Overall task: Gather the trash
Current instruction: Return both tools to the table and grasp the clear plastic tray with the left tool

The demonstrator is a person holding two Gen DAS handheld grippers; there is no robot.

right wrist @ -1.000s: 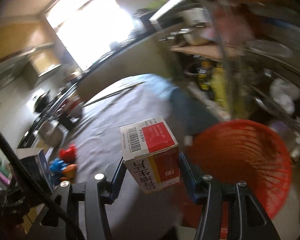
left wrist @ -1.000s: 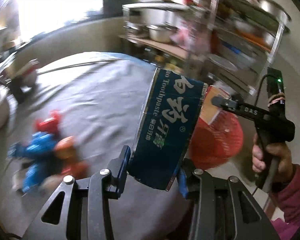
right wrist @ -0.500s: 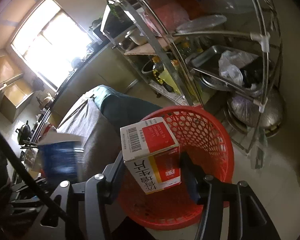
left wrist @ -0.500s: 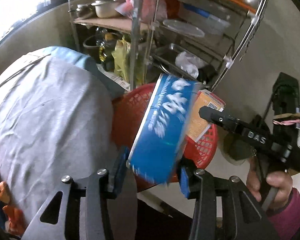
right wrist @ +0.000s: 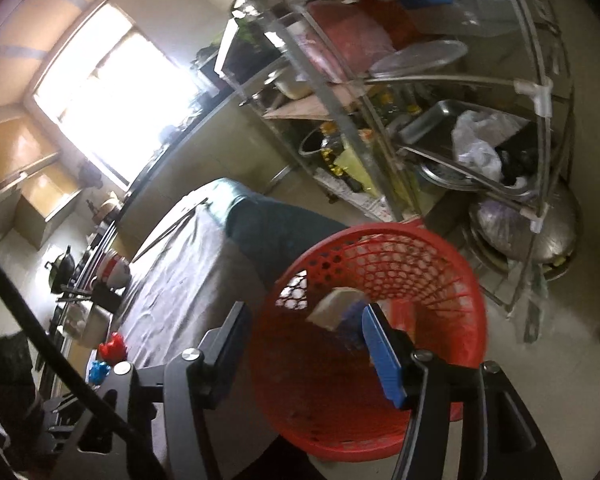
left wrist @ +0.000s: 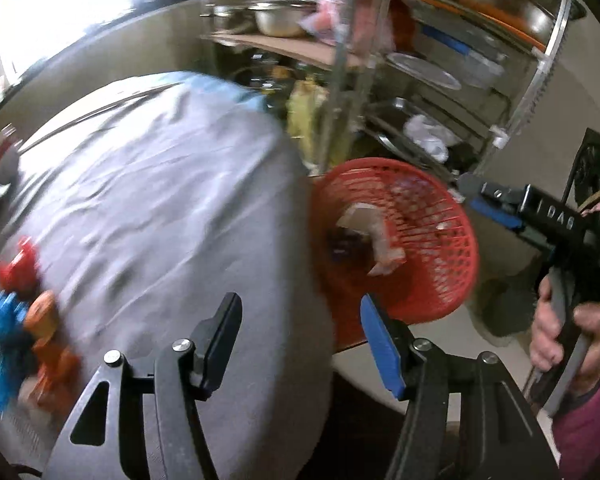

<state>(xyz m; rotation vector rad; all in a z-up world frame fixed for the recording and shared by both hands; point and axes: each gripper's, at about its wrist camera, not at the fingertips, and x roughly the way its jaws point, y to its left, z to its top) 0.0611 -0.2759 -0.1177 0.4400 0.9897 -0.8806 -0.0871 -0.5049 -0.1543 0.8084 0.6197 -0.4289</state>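
Both boxes have dropped, so this load of trash is binned; the left gripper (left wrist: 300, 340) and right gripper (right wrist: 304, 344) are spreading their jaws with nothing between them. Beyond, the stiff card boxes (right wrist: 334, 306) lie blurred in the red plastic mesh basket (right wrist: 452, 276) beside the wrinkled grey cloth (left wrist: 160, 200); farther off, a shiny metal rack (right wrist: 420, 80)
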